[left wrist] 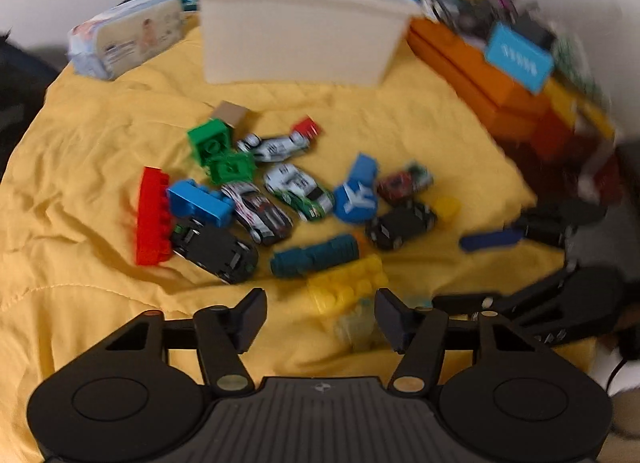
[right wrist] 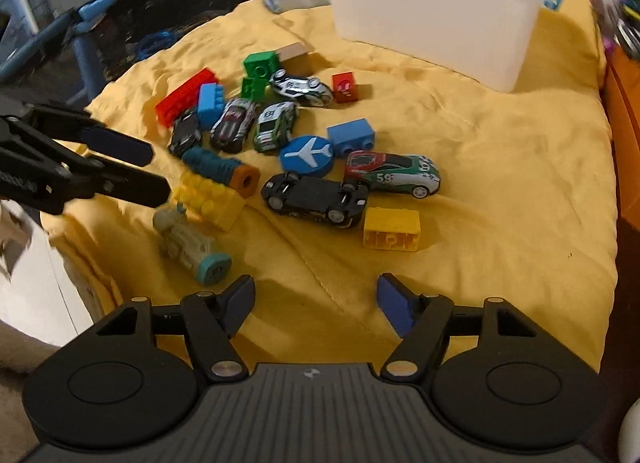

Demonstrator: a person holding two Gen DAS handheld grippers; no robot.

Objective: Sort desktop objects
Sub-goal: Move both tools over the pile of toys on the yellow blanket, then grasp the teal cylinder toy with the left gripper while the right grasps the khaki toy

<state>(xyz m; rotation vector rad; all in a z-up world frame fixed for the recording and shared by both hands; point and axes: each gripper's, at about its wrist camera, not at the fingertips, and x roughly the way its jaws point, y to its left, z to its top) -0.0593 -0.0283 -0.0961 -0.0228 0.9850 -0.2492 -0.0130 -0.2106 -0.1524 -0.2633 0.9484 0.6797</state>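
Both tongs [left wrist: 320, 317] [right wrist: 316, 303] hang open, tilted downward.

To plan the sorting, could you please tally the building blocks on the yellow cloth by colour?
Red blocks: 2
Blue blocks: 2
Green blocks: 2
Yellow blocks: 2
Tan block: 1
Total: 9
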